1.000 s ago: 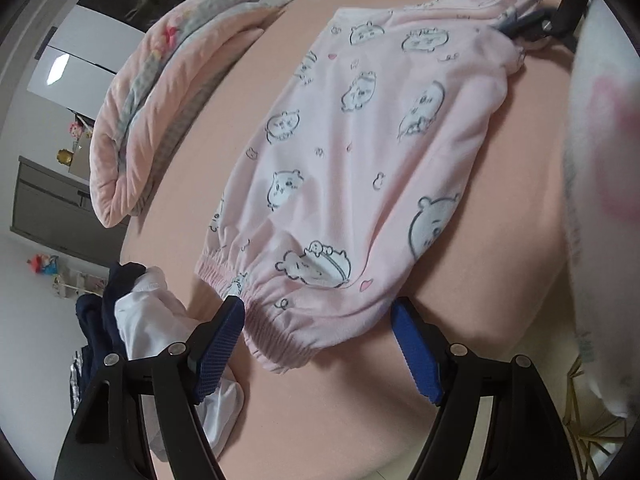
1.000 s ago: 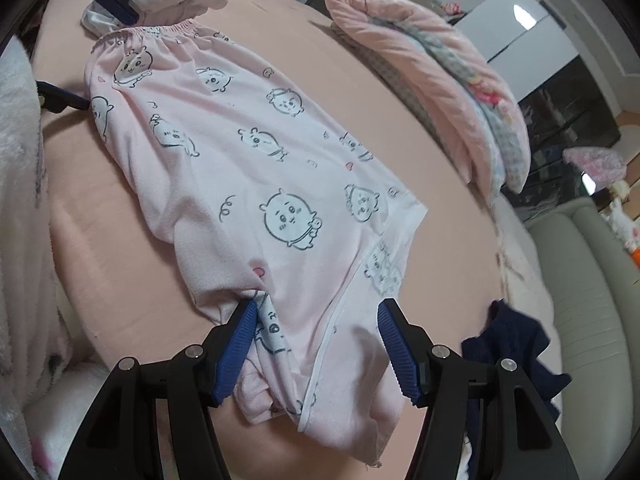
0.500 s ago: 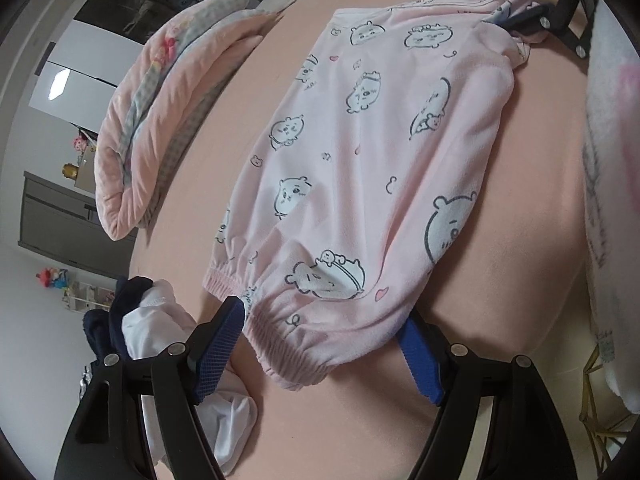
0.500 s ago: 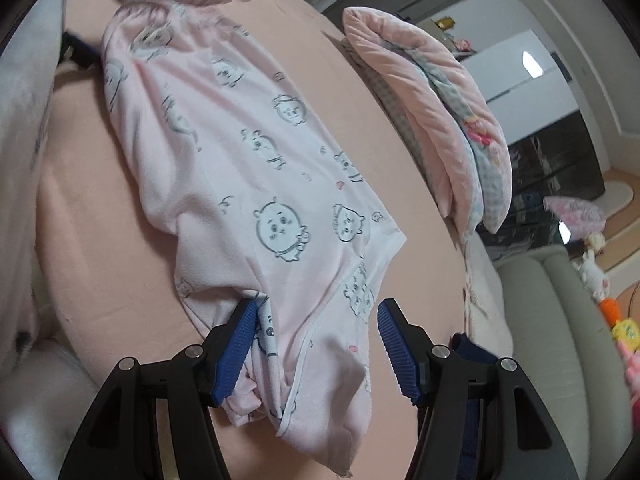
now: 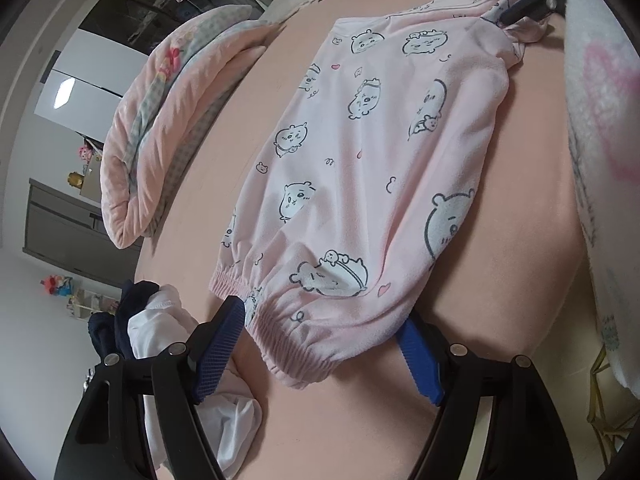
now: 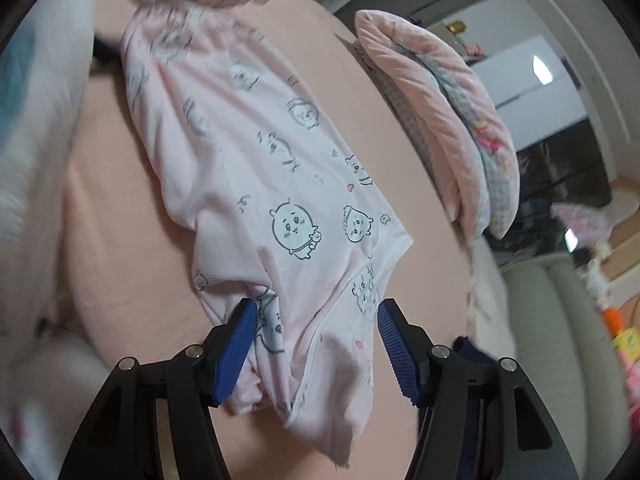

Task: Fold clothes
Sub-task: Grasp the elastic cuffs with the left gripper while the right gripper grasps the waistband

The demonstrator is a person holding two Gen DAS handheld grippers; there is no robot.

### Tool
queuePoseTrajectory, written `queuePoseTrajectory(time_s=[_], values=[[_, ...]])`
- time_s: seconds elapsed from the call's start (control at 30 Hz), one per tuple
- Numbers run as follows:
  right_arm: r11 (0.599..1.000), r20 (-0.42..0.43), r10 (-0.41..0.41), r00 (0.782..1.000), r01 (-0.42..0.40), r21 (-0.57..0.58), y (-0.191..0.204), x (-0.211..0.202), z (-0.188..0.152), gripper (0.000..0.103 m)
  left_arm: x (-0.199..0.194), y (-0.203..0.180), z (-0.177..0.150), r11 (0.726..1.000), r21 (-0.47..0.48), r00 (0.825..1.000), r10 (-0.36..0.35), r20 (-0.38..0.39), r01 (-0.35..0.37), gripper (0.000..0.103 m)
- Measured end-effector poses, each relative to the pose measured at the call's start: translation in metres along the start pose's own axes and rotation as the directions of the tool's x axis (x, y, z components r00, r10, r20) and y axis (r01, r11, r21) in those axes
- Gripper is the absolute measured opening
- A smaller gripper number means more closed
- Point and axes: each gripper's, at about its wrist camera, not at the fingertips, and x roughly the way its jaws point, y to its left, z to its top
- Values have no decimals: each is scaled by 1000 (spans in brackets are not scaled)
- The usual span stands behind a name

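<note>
A pale pink pyjama garment (image 5: pixel 360 152) printed with cartoon animals lies stretched flat on a pink bed sheet (image 5: pixel 500 280). Its gathered elastic end sits between the fingers of my left gripper (image 5: pixel 320 316), which is open wide. The cloth edge drapes over the right blue pad (image 5: pixel 416 352). At the garment's far end a finger (image 5: pixel 528 4) of the other gripper shows. In the right wrist view my right gripper (image 6: pixel 316 306) is open and straddles the garment's (image 6: pixel 248 160) white-trimmed end. The left pad (image 6: pixel 236 340) touches a bunched fold.
A folded pink and checked quilt (image 5: pixel 160 120) lies along the far side of the bed, the quilt (image 6: pixel 440 120) also in the right wrist view. A white and navy clothes pile (image 5: pixel 160 340) sits by the left gripper. A fluffy white cloth (image 5: pixel 600 160) borders the near side. A pale sofa (image 6: pixel 560 340) is beyond.
The elastic end now lies further in between the left fingers and covers part of the right pad. Both views have tilted slightly. The right fingers stay around the same end of the garment.
</note>
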Motion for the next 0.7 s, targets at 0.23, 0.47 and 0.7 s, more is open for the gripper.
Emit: queuePoseTrajectory(time_s=[0.23, 0.47, 0.7], values=[[997, -14, 31, 999, -32, -65, 4, -13, -14, 62, 1, 2, 2, 999, 20, 1000, -27, 4, 27, 64], [971, -10, 20, 1000, -22, -240, 29, -14, -27, 62, 0, 0, 3, 996, 2, 996, -84, -20, 84, 39], [948, 6, -13, 1000, 14, -317, 33, -4, -31, 62, 7, 17, 2, 978, -139, 985, -166, -46, 158, 38]])
